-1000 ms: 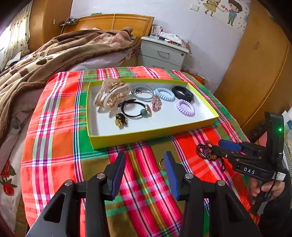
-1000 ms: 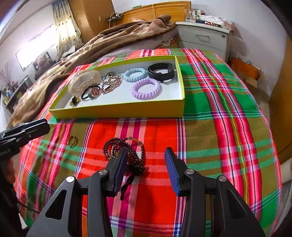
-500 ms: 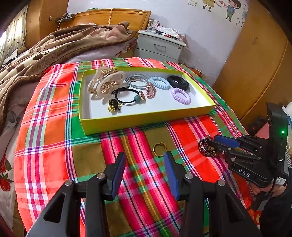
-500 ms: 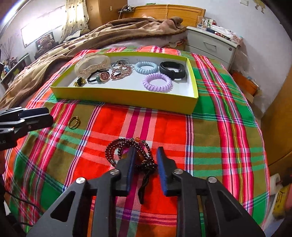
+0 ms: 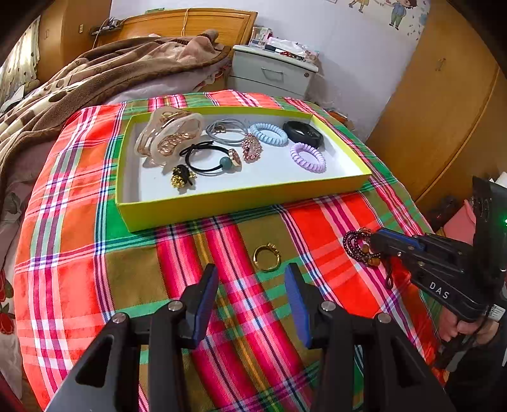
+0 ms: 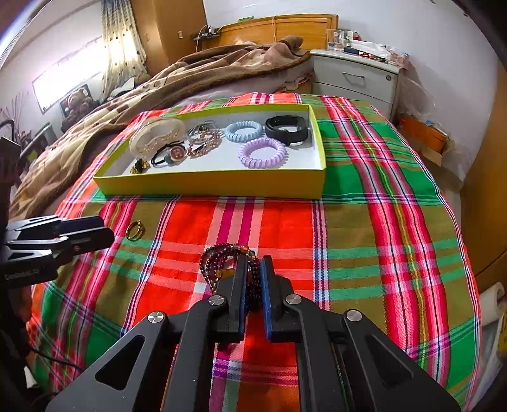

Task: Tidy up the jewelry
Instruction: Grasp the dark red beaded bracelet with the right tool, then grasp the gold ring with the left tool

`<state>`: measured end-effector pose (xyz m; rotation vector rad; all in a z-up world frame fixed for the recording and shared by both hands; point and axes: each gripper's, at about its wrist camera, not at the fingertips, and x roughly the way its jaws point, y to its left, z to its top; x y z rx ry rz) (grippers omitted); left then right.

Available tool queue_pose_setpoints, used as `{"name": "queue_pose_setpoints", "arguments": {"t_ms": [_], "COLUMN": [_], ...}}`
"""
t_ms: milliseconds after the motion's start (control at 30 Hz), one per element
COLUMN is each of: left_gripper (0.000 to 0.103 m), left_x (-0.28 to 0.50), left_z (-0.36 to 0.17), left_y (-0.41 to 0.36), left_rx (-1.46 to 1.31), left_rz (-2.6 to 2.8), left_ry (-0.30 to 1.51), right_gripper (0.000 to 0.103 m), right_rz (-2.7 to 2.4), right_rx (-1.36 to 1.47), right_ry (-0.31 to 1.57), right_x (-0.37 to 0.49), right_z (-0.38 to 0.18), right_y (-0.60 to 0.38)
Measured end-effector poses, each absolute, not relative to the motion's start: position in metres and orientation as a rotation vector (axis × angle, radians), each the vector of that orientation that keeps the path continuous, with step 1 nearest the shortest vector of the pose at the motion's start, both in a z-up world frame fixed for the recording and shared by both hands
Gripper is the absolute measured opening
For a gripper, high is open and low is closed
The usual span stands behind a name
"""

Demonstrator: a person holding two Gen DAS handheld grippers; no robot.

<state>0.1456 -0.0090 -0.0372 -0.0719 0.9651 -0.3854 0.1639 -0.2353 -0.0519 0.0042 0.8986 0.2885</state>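
Both grippers over plaid cloth. Right gripper (image 6: 252, 279), spread a second ago, now clamped on bracelet (image 6: 221, 260), partly hidden between pads. Left gripper (image 5: 250, 304) spread, empty, ring (image 5: 267, 253) just ahead. Tray (image 5: 240, 199) beyond.

A red, green and pink plaid cloth (image 6: 364, 222) carries a yellow-green tray (image 6: 215, 185) and dark-red bead bracelet (image 6: 218, 258).

A home bedroom, seen from your tongs

Ahead of your tongs lies a bed with a brown blanket (image 6: 196, 76) and wooden headboard (image 6: 285, 27); a white nightstand (image 6: 355, 79) stands ahead to the right, a curtained window (image 6: 120, 47) far left, cartoon wall stickers (image 5: 393, 12) above.
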Motion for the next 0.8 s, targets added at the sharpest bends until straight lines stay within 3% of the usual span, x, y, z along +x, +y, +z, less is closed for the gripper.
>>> {"name": "queue_pose_setpoints", "arguments": {"t_ms": [167,267,600,633,800], "left_gripper": [0.045,0.045,0.045,0.045,0.045], "left_x": [0.15,0.152,0.154,0.155,0.156], "left_z": [-0.042,-0.045,-0.047,-0.047,-0.047], "left_y": [-0.018,-0.024,-0.046,-0.047,-0.052], "left_rx": [-0.021,0.009,0.161,0.162,0.174], "left_rz": [-0.37,-0.361,-0.328,-0.326,-0.318], "left_ry": [0.979,0.988,0.962,0.962,0.95], "right_gripper": [0.008,0.0,0.0,0.002,0.034], "right_rz": [0.291,0.301,0.304,0.303,0.305], "right_rx": [0.055,0.075,0.168,0.177,0.16], "right_ry": [0.859,0.838,0.829,0.828,0.887], "right_x": [0.16,0.157,0.152,0.148,0.136], "right_z": [-0.045,-0.039,-0.035,-0.035,-0.048], "right_y": [-0.244,-0.248,-0.269,-0.273,-0.272]}}
